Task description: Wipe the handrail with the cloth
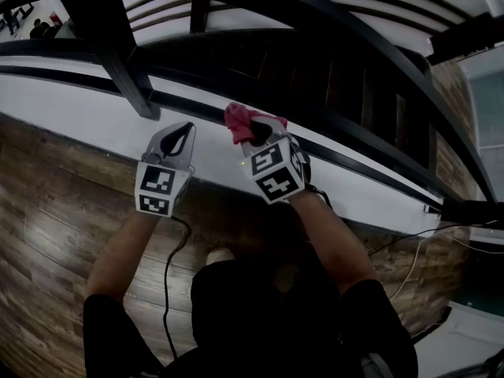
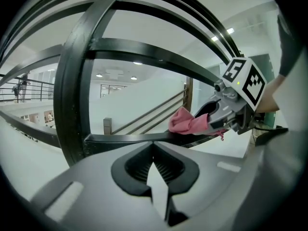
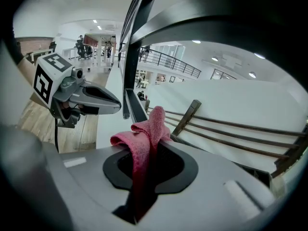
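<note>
Right gripper (image 3: 146, 163) jaws clench the cloth (image 3: 153, 125) between them; left gripper (image 2: 154, 161) jaws closed, empty.

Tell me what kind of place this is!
Probably an upper landing in a big building: a black railing edges a wooden floor, stair rails slope below, and another balcony faces it.
</note>
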